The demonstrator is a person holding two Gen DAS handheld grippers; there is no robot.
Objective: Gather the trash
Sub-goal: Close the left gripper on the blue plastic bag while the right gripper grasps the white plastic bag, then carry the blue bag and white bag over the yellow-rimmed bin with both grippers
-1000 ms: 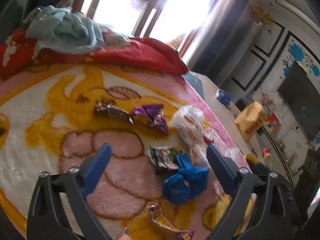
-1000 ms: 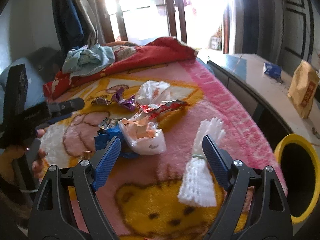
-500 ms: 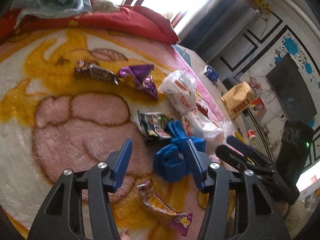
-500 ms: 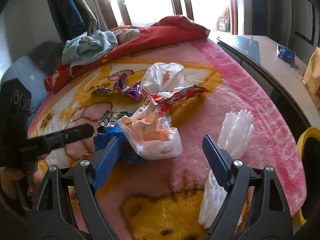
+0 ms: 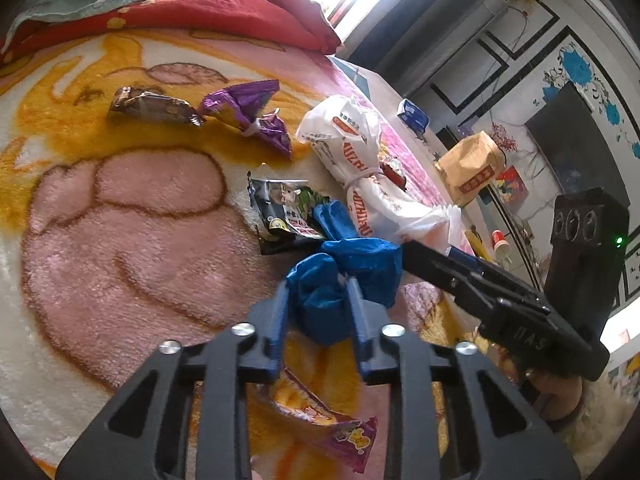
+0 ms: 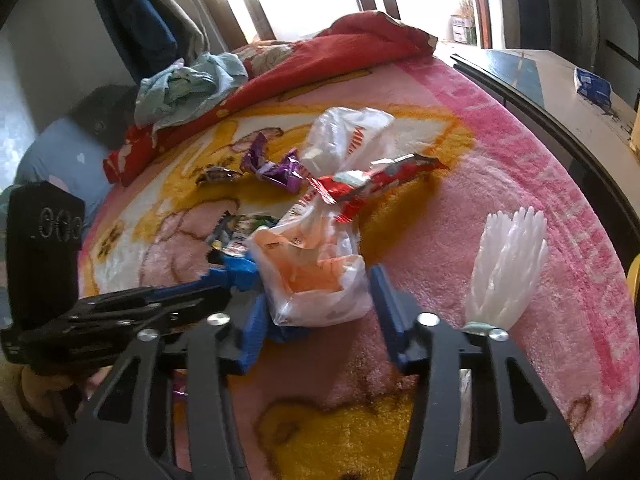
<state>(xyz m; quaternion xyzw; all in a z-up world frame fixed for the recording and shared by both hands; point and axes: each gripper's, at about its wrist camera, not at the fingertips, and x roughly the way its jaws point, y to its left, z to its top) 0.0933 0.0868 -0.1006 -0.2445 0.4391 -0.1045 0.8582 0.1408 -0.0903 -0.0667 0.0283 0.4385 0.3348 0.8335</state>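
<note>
Trash lies on a pink and yellow cartoon blanket (image 5: 120, 248). My left gripper (image 5: 318, 292) is shut on a crumpled blue plastic bag (image 5: 344, 276); it also shows in the right wrist view (image 6: 240, 272). My right gripper (image 6: 316, 284) is partly closed around a white and orange plastic bag (image 6: 316, 276), with the jaws just beside its sides. Other trash: a white printed bag (image 5: 352, 160), a black snack packet (image 5: 284, 212), a purple wrapper (image 5: 248, 112), a brown wrapper (image 5: 152, 106), a red wrapper (image 6: 372, 184), and a pink-yellow wrapper (image 5: 320, 420).
A white foam net sleeve (image 6: 508, 268) lies at the right of the blanket. A red quilt (image 6: 340, 56) and a pale cloth heap (image 6: 188, 88) lie at the far end. A yellow bin rim (image 6: 634, 280) shows at the right edge. A side shelf holds a brown paper bag (image 5: 472, 172).
My left gripper has moved forward and closed on the blue bag. My right gripper has moved down and forward and narrowed around the white and orange bag.
</note>
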